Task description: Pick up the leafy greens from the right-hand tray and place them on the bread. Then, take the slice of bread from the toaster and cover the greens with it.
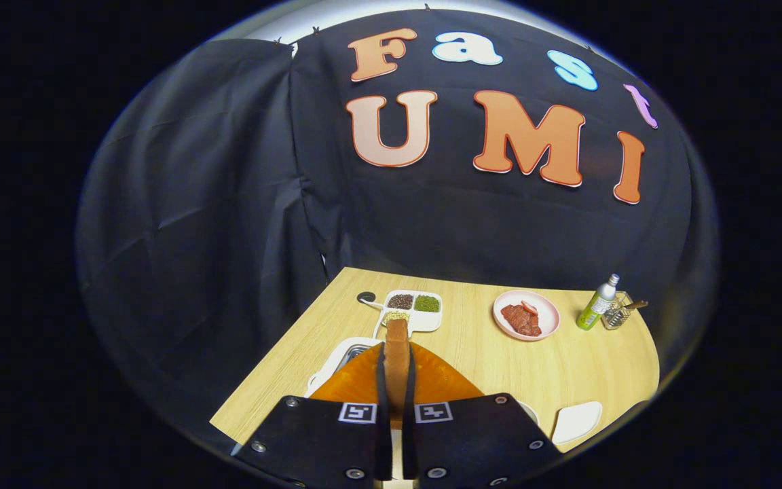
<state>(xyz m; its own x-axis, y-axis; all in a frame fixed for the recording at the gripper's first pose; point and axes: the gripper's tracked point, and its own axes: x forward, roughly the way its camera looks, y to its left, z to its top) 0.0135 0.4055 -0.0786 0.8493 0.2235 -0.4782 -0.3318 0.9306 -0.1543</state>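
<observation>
Both fingers of the gripper [397, 370] clamped a slice of bread [397, 353] upright above the table [499, 367].

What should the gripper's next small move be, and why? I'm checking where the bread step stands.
Probably carry the bread slice over toward the plate, since the gripper is shut on it edge-on, lifted above the toaster on the wooden table. The greens and lower bread are hidden behind the fingers, so their place cannot be confirmed.
</observation>
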